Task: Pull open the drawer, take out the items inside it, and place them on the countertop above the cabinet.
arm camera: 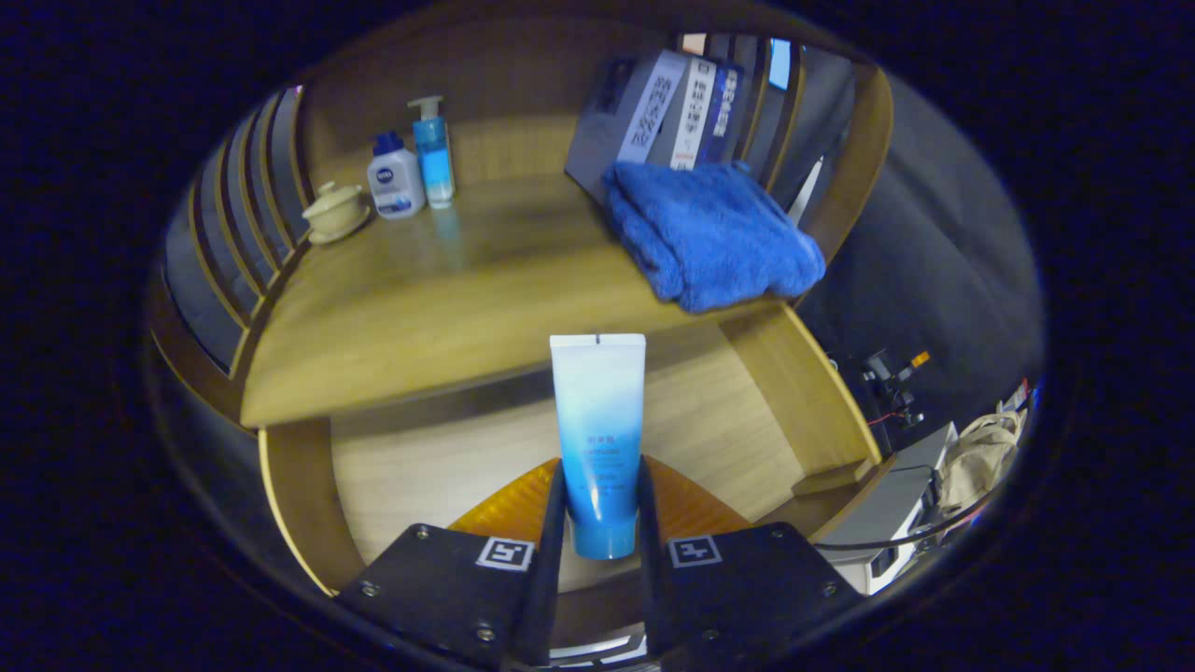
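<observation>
Below the countertop (pixel 420 308), hand-held gripper (pixel 597 523) pinches tube (pixel 597 420), cap hidden.

**What the view kept back**

The tube's (pixel 597 420) lower sides were covered by the claw's (pixel 599 523) two fingers, which pressed on it from either side; its small print was too blurred to read; the orange item (pixel 509 509) in the drawer (pixel 747 420) lay mostly hidden behind the fingers and tube, so its kind could not be told; the drawer's rear ran out of sight under the worktop (pixel 420 308); the blue towel (pixel 714 233) covered the books' (pixel 667 107) lower parts; the clutter (pixel 934 448) beside the cabinet was too small and dim to identify.
</observation>
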`<state>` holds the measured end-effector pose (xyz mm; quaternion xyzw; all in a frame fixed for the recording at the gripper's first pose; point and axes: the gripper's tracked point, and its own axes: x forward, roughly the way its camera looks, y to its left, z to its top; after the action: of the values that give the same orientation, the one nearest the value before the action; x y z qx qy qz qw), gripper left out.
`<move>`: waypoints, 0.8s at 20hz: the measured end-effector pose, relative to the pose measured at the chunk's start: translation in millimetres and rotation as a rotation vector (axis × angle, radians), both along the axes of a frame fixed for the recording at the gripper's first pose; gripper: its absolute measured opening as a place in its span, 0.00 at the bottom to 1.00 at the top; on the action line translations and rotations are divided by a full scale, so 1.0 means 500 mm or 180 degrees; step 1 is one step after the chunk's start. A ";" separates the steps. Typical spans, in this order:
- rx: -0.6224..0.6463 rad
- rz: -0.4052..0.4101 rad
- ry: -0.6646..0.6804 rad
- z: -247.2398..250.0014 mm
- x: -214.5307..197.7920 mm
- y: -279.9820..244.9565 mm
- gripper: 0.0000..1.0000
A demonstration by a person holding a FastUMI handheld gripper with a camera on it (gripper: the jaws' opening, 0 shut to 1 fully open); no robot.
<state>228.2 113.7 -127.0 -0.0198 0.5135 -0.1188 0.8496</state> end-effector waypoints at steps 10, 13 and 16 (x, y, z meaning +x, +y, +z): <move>0.0329 0.0475 -0.0082 -0.048 0.189 0.072 0.38; 0.0398 0.0552 -0.0097 -0.075 0.222 0.076 0.38; 0.0490 0.0557 -0.0152 -0.085 0.246 0.076 0.38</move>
<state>351.2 151.6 -169.6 0.0036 0.4970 -0.0047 0.8677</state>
